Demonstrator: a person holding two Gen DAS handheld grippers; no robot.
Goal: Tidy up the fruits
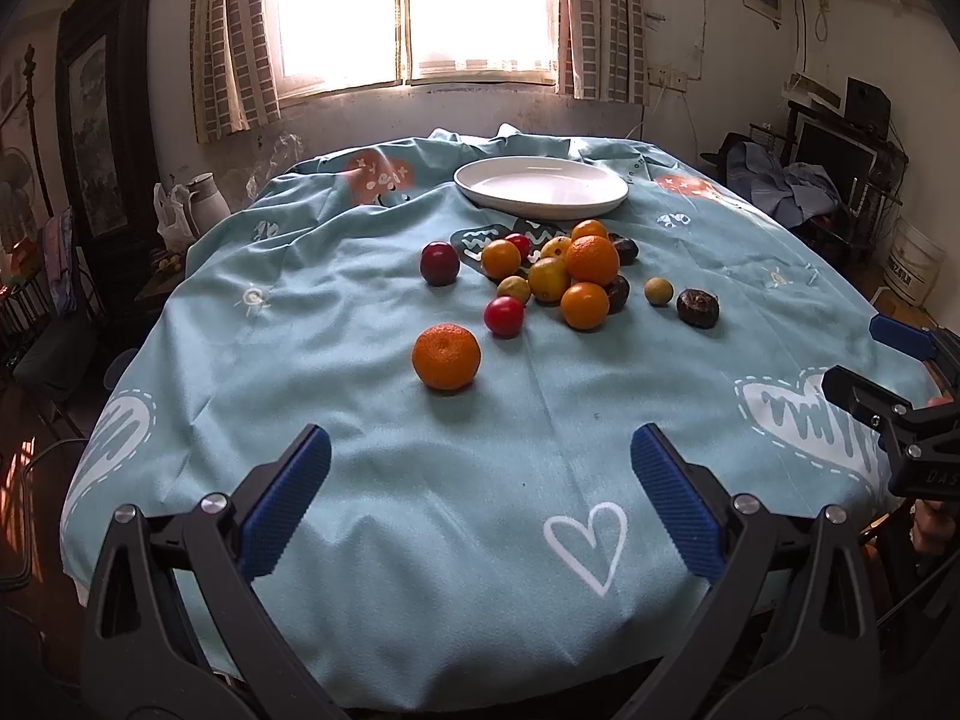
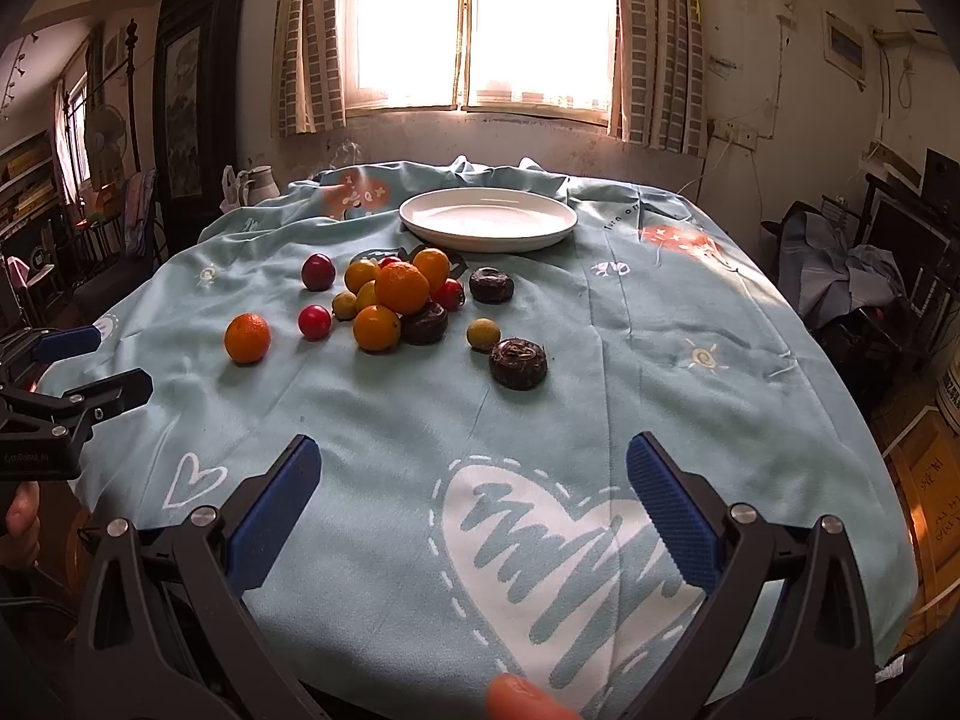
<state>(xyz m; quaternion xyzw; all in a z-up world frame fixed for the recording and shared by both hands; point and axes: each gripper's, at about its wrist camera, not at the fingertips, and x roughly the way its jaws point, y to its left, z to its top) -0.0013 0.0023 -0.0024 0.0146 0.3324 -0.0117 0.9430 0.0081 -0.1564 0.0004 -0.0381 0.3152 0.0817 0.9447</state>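
The room is pretty cluttered and lived-in: a bright window with checked curtains behind the table, a dark cabinet on the left wall, and a heap of clothes off to the right. The table is covered by a light blue cloth printed with white hearts, a bit rumpled toward the far edge. A white plate sits at the far side near the window, nothing on it. Just in front of the plate is the fruit pile, oranges, small yellow-green ones, red ones and a few dark wrinkly ones all bunched together and touching. A few strays lie apart from it: one orange nearest the camera on the left, a red fruit further back, and a dark fruit on the right side. The left gripper hangs over the near edge of the cloth with its jaws spread wide, nothing between them. The right gripper is the same deal, jaws wide and holding nothing, low over the big scribbled heart.
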